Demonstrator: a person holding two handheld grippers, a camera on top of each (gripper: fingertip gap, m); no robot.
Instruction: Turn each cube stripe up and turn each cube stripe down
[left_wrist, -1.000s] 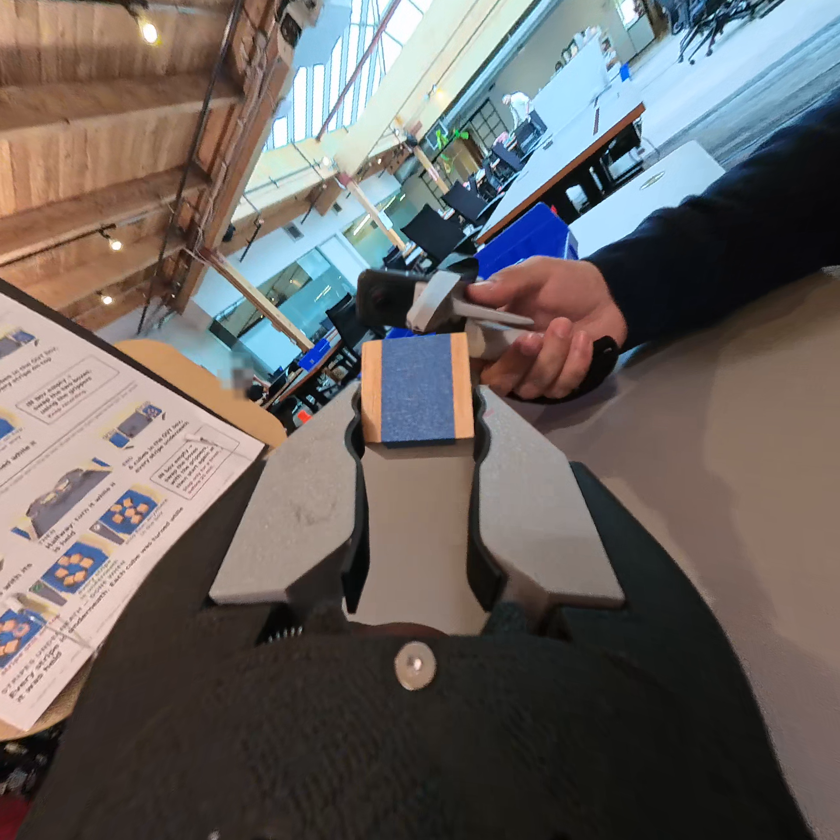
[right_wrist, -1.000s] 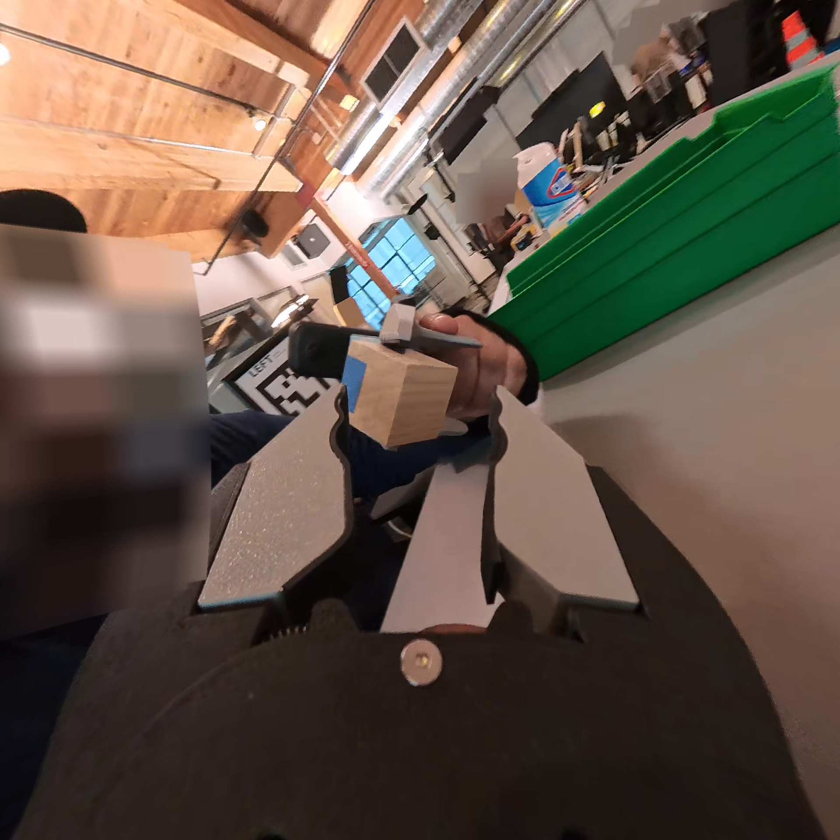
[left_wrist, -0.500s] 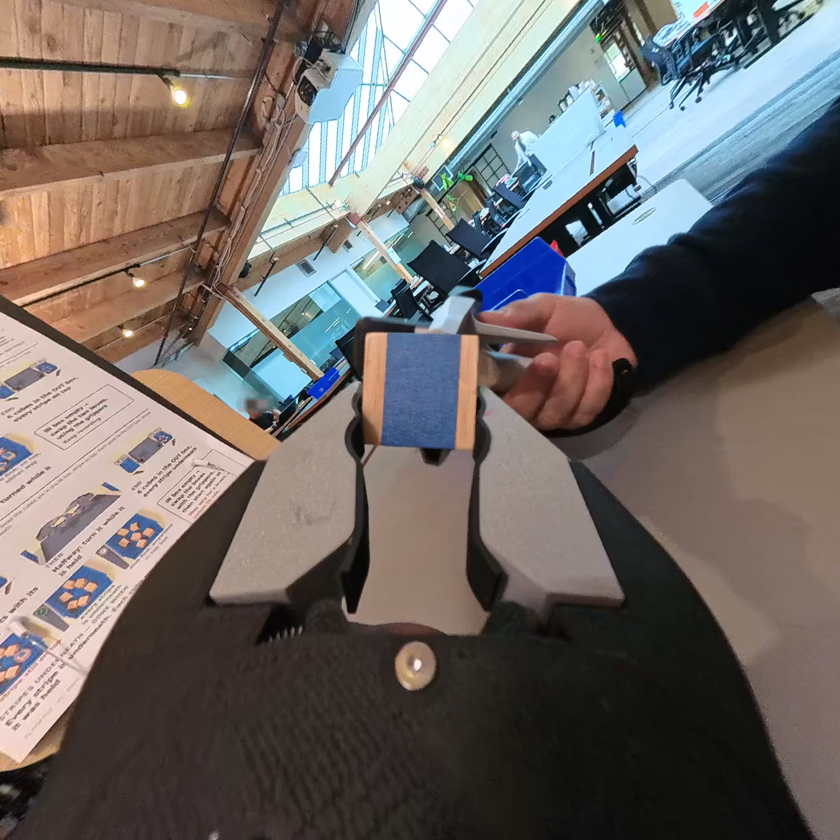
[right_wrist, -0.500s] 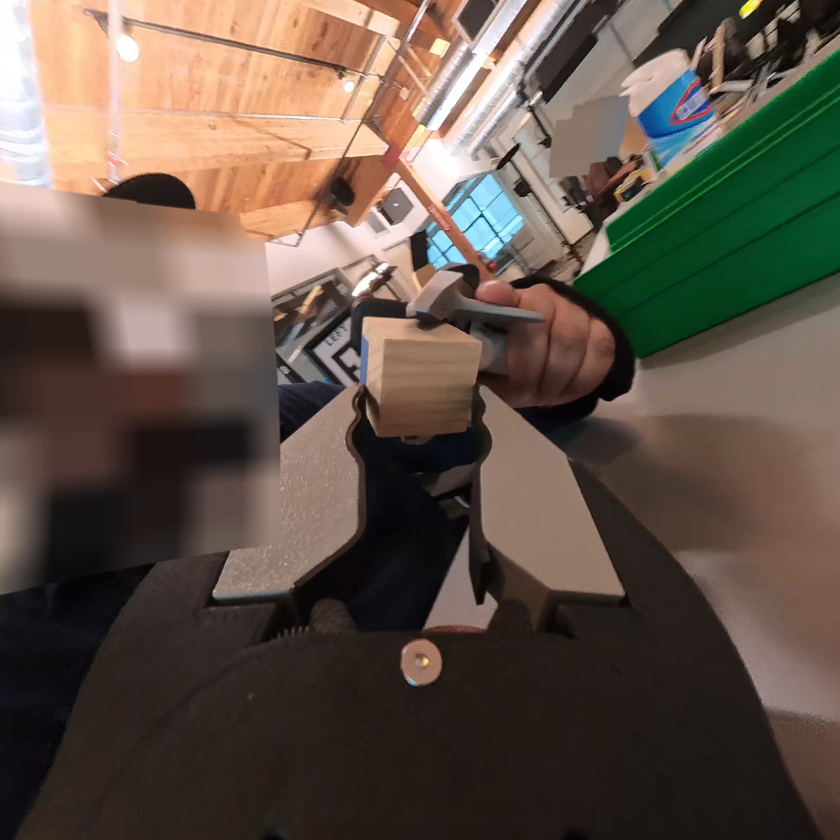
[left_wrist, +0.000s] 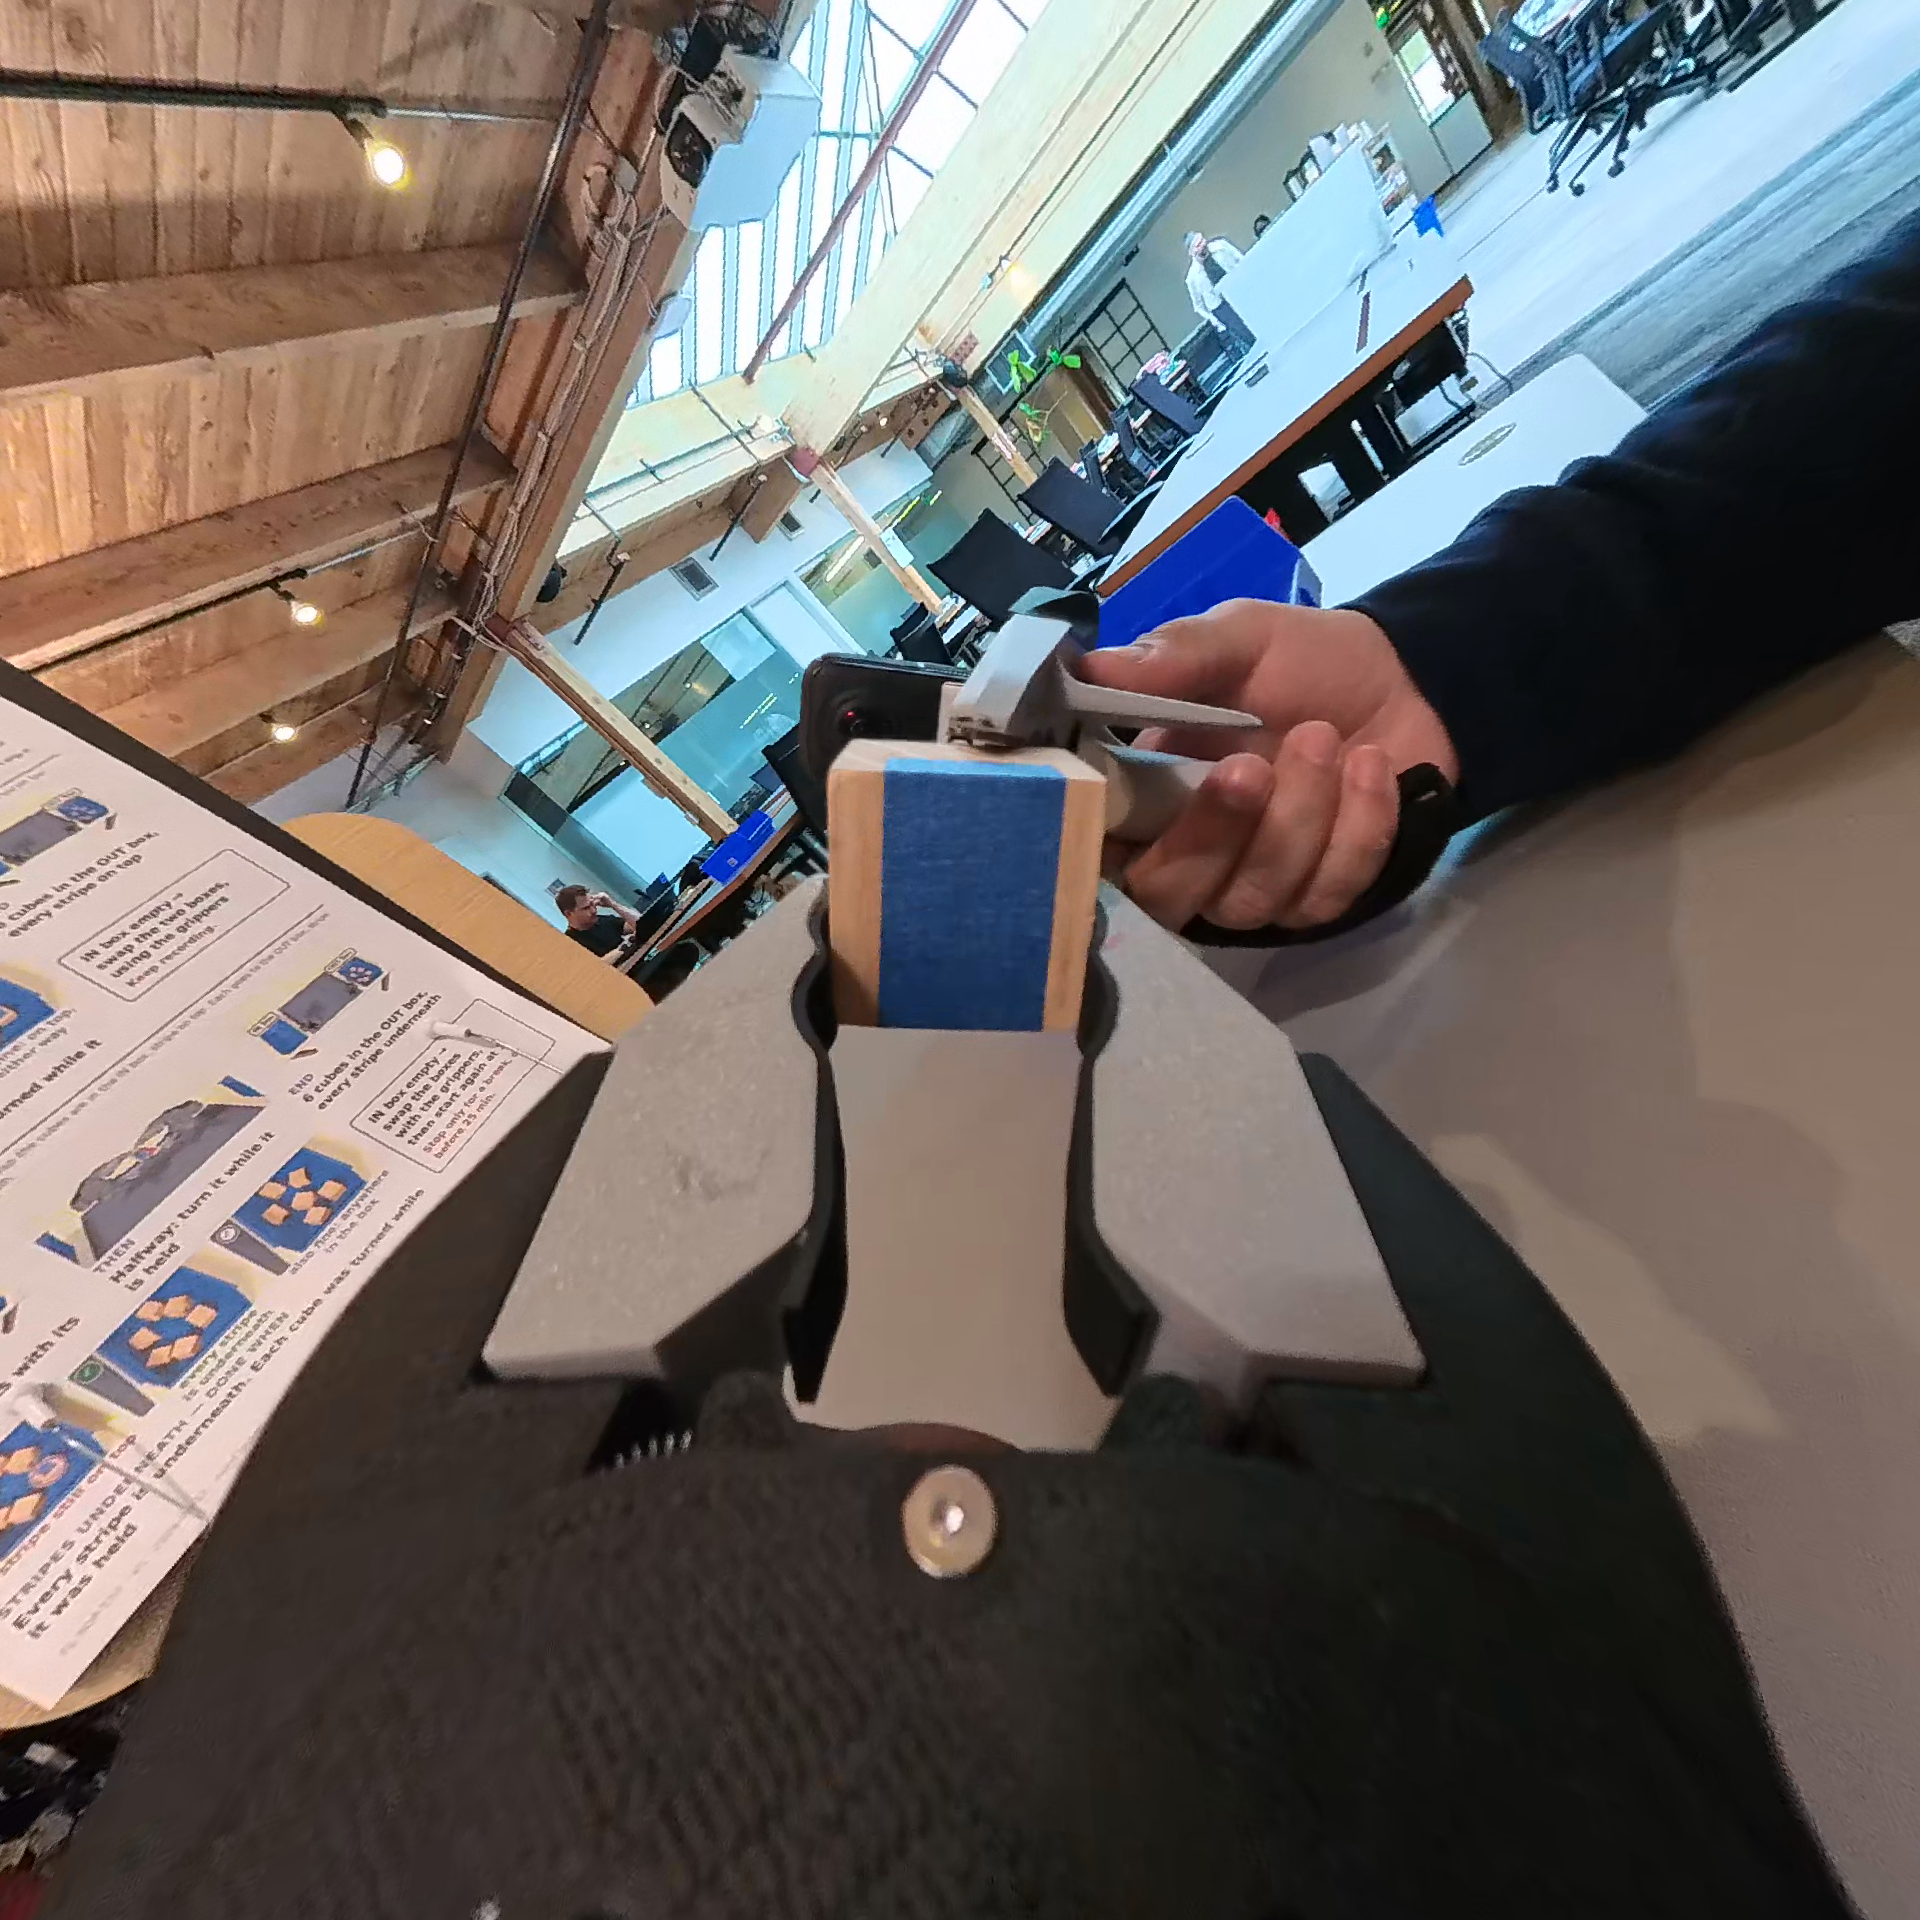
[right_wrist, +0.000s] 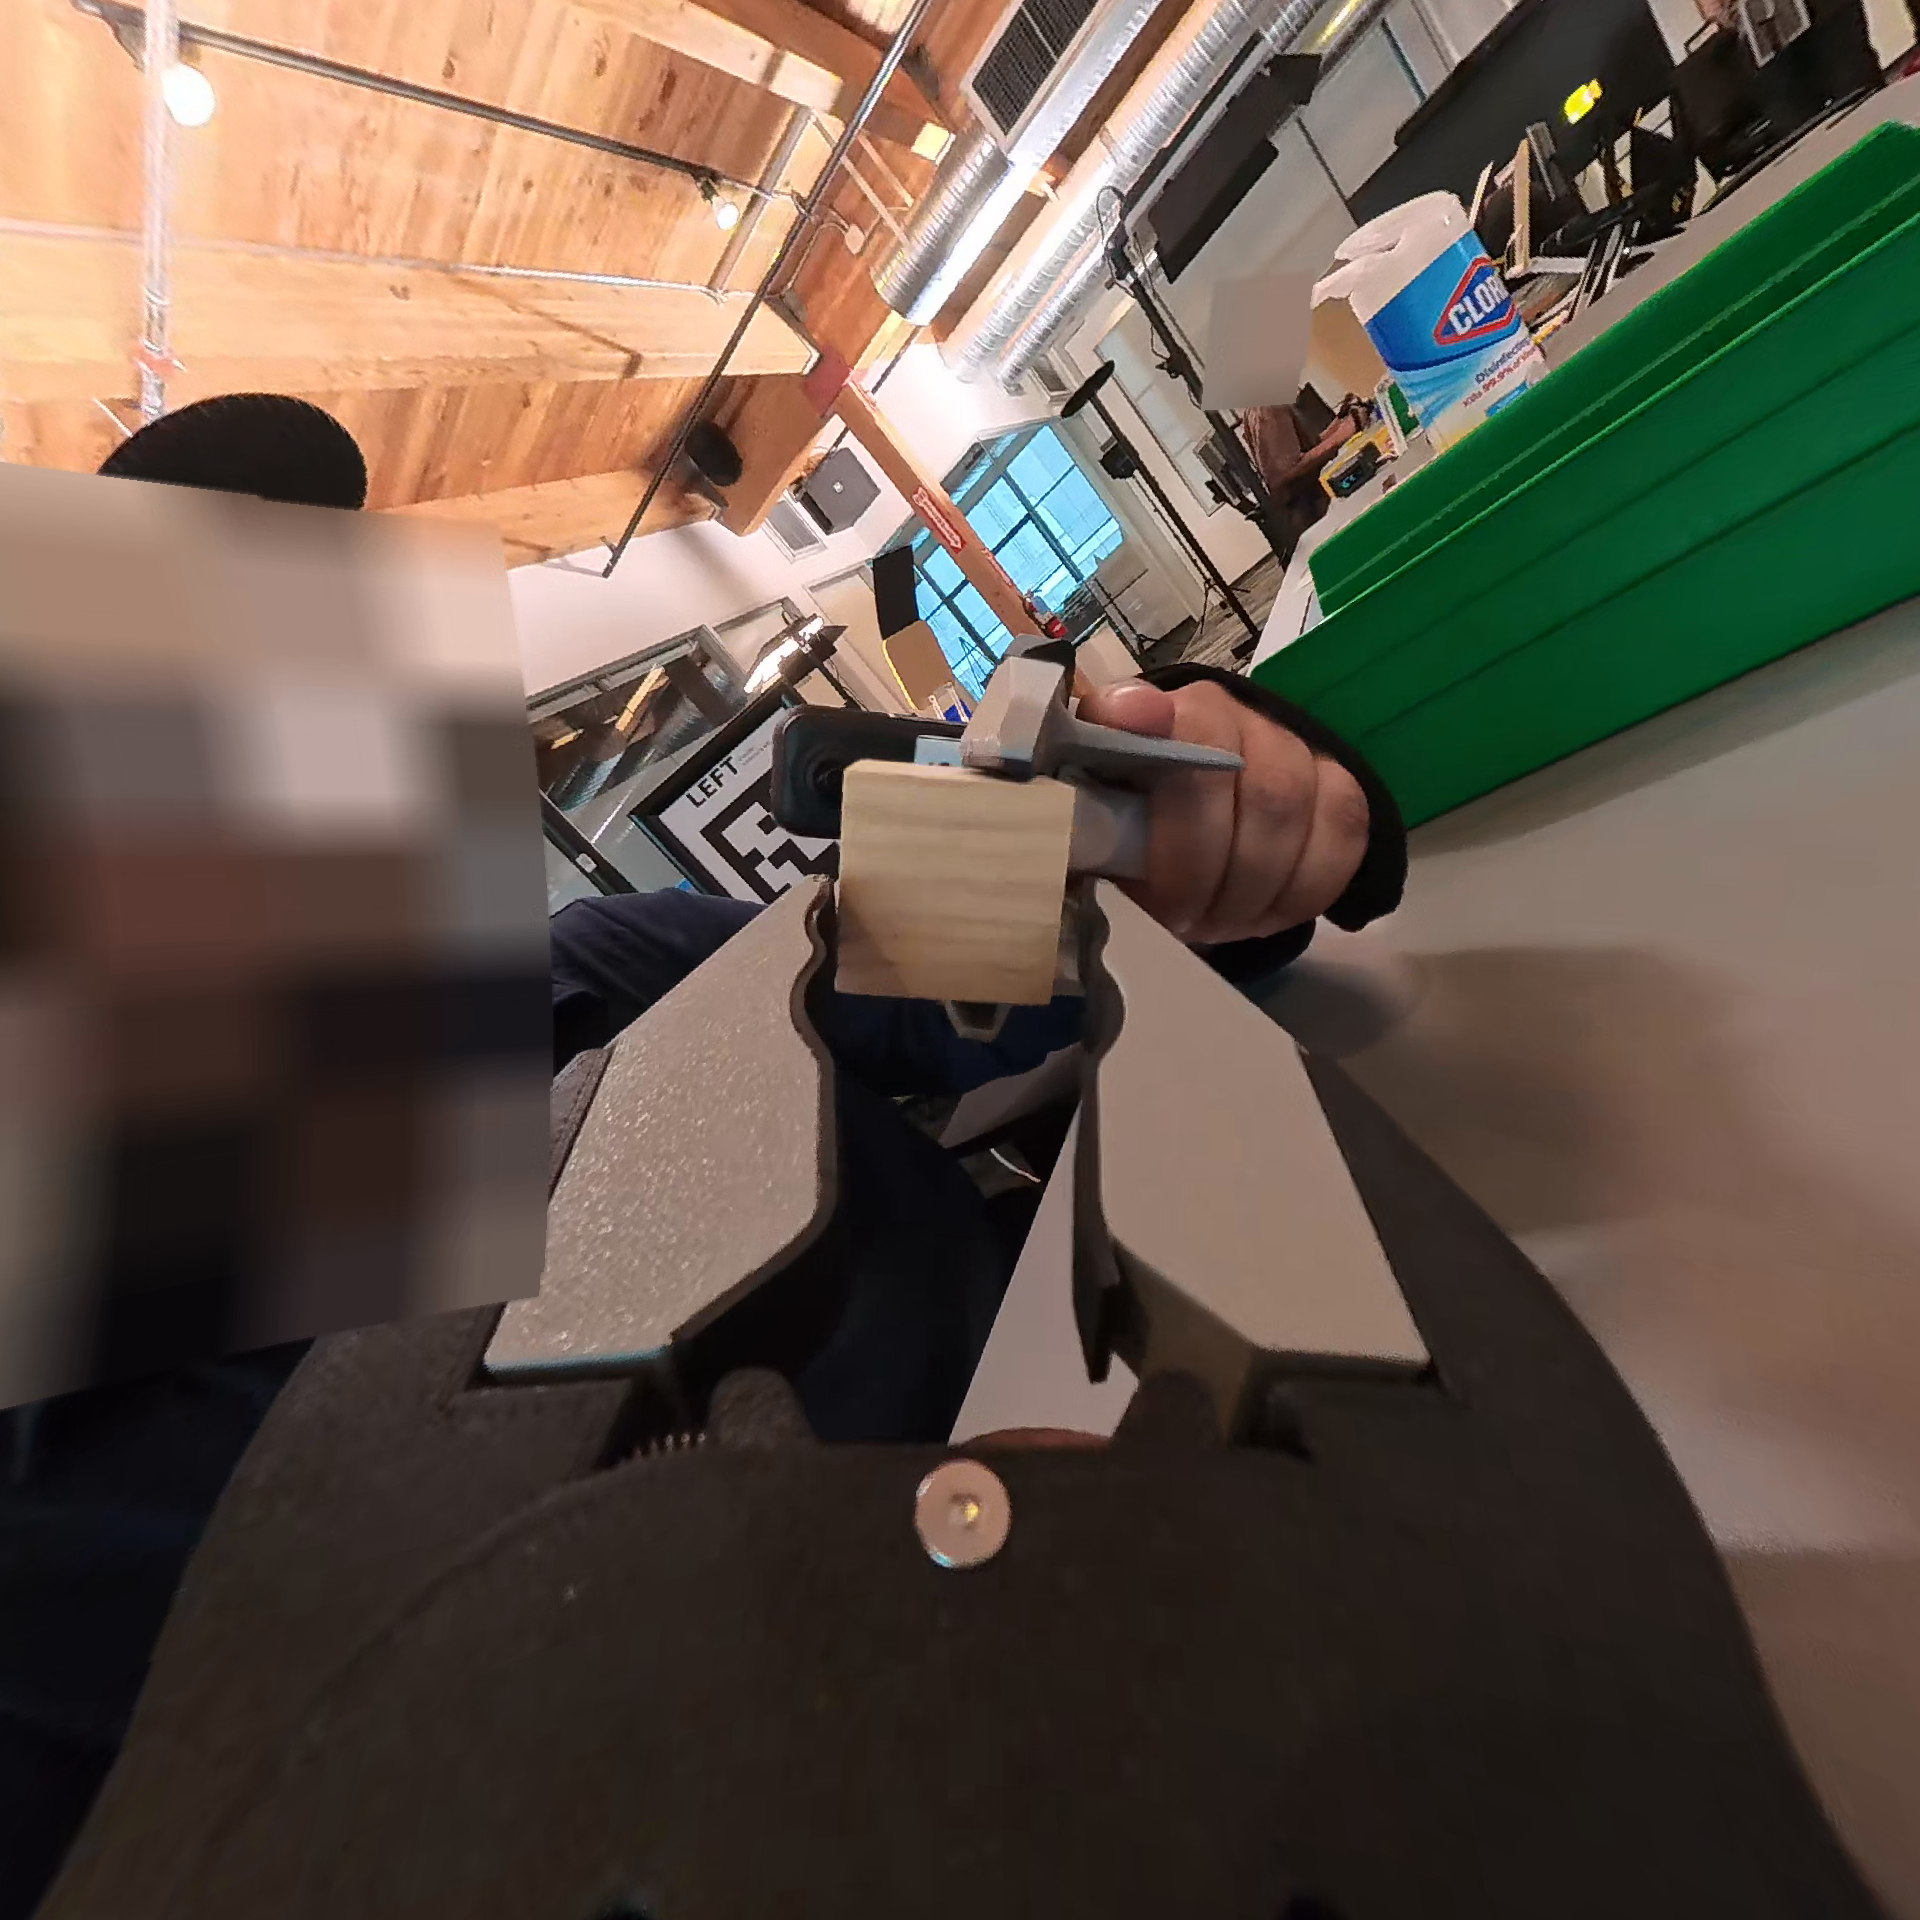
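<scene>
Jaws of the left hand-held gripper (left_wrist: 961, 935) clamp the cube (left_wrist: 1075, 894) by two opposite sides, its blue stripe (left_wrist: 966, 894) facing that gripper's camera. The right hand-held gripper (right_wrist: 951, 935) meets it head-on, its fingers closed against the cube's other two sides, the plain wood face toward it. The cube hangs above the grey tabletop (left_wrist: 1610, 1143). A printed instruction sheet (left_wrist: 208, 1143) lies at 9 o'clock, and green trays (right_wrist: 1610, 540) are stacked at 2 o'clock.
</scene>
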